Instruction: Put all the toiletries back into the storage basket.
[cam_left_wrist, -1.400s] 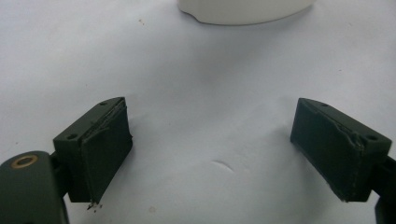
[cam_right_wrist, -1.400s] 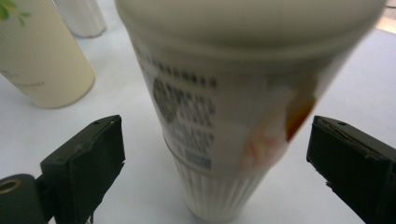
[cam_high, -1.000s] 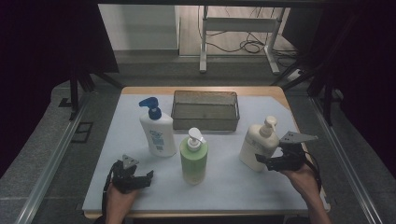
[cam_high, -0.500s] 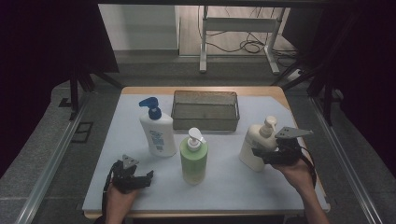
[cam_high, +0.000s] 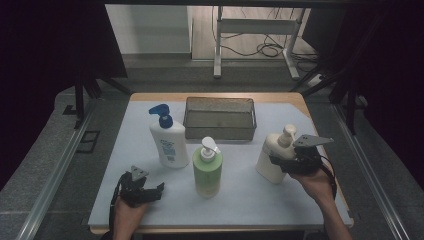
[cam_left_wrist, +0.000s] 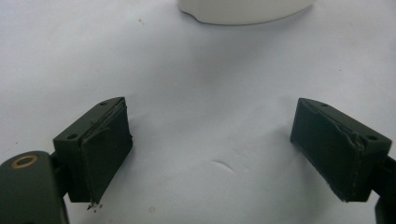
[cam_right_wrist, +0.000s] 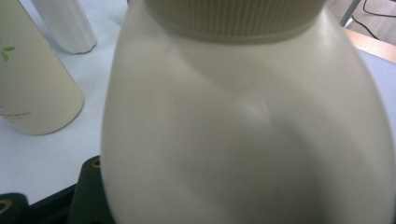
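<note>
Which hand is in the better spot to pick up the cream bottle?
Right. The right gripper is already around the cream bottle, jaws just closing. The left gripper sits open near the table's front edge, far away.

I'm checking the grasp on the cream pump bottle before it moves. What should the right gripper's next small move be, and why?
Probably finish closing, then lift. The right gripper is at the cream bottle, and its jaws have just been closing with the bottle between them. The bottle sits close against its camera, but firm contact is not visible. The wire basket stands nearby, a likely destination.
</note>
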